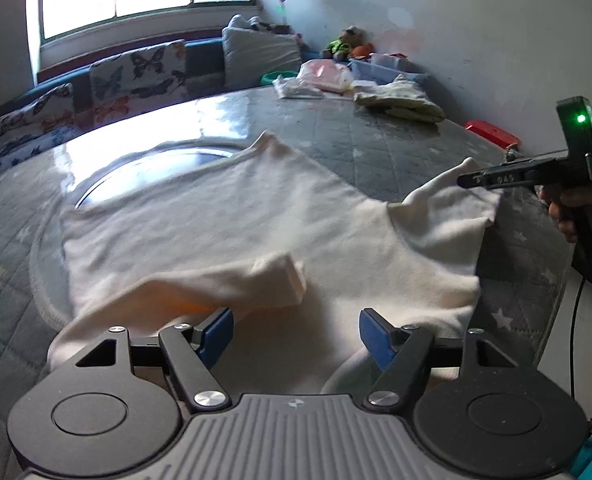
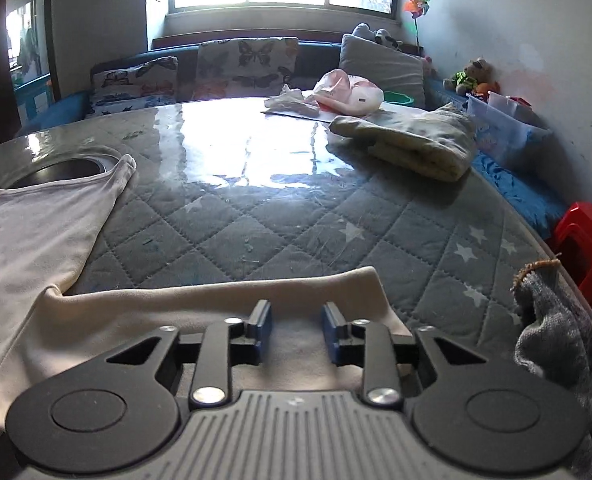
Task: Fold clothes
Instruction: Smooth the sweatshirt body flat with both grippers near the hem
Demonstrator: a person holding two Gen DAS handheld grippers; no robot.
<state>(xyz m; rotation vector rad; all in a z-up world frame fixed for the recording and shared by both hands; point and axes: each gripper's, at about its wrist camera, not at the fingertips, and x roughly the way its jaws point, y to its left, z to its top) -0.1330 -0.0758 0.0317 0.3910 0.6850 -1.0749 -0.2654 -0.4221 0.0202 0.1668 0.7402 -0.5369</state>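
Left claw (image 1: 293,334) hovers low, jaws apart, over the white shirt (image 1: 231,216); right claw (image 2: 296,330), apart, straddles its sleeve (image 2: 215,292).

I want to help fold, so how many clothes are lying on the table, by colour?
White: 2, the white shirt under both grippers and small white garment at the far edge.
Pale yellow-green: 1, the folded garment.
Grey: 1, the grey cloth hanging at the edge.
Total: 4
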